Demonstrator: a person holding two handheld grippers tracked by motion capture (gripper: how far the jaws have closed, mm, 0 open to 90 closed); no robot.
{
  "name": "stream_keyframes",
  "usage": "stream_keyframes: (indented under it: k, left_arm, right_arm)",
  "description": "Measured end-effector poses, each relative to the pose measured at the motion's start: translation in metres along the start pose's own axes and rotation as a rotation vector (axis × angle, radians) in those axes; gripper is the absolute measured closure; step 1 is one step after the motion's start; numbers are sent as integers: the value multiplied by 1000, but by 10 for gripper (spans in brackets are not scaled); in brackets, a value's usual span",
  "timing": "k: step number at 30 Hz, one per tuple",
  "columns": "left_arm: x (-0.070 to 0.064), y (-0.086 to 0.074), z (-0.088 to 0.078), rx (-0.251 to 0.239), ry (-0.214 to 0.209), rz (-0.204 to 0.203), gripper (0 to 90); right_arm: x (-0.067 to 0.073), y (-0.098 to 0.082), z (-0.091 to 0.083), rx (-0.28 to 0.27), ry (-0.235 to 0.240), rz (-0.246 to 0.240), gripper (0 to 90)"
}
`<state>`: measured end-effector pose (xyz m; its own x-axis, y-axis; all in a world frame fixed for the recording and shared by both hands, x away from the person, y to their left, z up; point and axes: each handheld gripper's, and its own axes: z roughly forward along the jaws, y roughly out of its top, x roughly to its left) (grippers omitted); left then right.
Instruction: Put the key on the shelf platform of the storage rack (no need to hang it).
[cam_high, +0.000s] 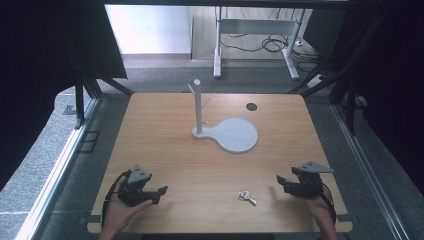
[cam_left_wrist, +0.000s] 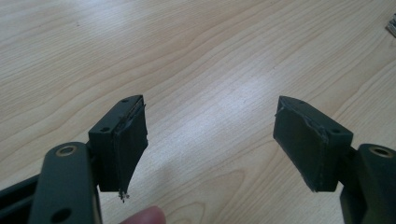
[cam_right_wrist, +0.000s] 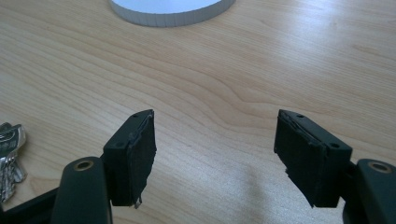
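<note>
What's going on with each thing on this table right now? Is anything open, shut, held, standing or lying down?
Left gripper: open, nothing between its jaws.
Right gripper: open, nothing between its jaws.
Keys: lying flat on the table between the grippers, untouched.
Stand: upright on its round white base, nothing hanging on its pegs.

A white stand (cam_high: 198, 107) with pegs rises from a round flat base (cam_high: 237, 135) mid-bench (cam_high: 165, 150). A dark disc (cam_high: 251, 106) lies behind it. Beyond, a desk frame (cam_high: 255, 40) and cables (cam_high: 272, 45) on the floor.
</note>
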<state>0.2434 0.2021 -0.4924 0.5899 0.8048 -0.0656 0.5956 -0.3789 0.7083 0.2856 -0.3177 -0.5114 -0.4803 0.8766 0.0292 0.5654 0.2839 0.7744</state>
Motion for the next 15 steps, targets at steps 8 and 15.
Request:
stream_keyframes:
  k: [8,15]
  left_arm:
    - [-1,0,2,8,2,5,261]
    - [-2,1,0,14,4,8,260]
  right_arm:
    - [0,-2,4,34,30,-20,346]
    - [2,-2,4,48,50,-57,337]
